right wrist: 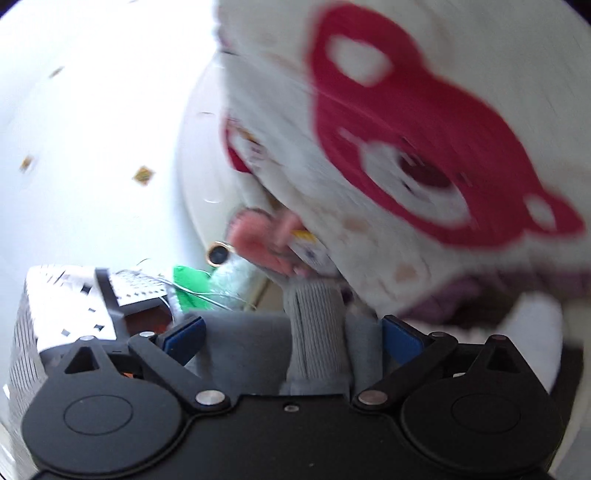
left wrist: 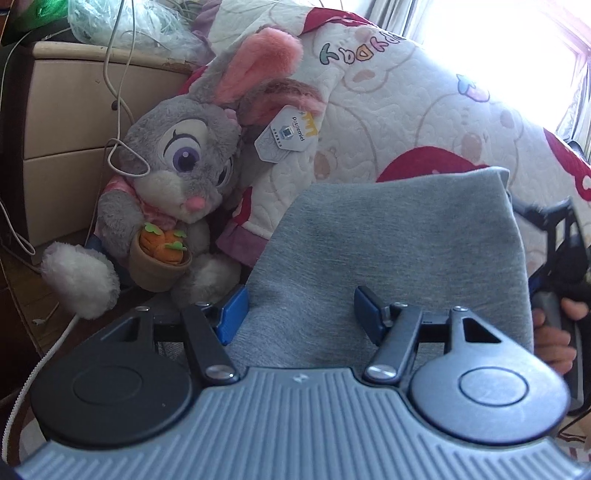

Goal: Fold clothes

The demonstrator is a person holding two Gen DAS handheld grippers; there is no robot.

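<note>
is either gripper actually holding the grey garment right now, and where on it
Neither, by these views. The left gripper is open, its pads wide apart over the grey garment. The right gripper is open too, with the ribbed cuff loose between its pads.

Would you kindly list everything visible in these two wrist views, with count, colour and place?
Grey knit garment: one, heather grey, spread ahead of the left gripper; its ribbed cuff lies between the right gripper's fingers.
Plush rabbit toy: one, grey with pink ears, left of the garment, holding a pot of orange carrots.
Quilted blanket: one, cream with red bear prints, behind the garment.
Paper tag: one, white, on the rabbit's ear.
Wooden drawer unit: one, beige, far left.
Cables: several, white, hanging over the drawers.
Plastic bag: one, translucent, atop the drawers.
Left gripper: open, blue pads.
Right gripper: open, blue pads.
Hand: one, gripping the right handle.
</note>
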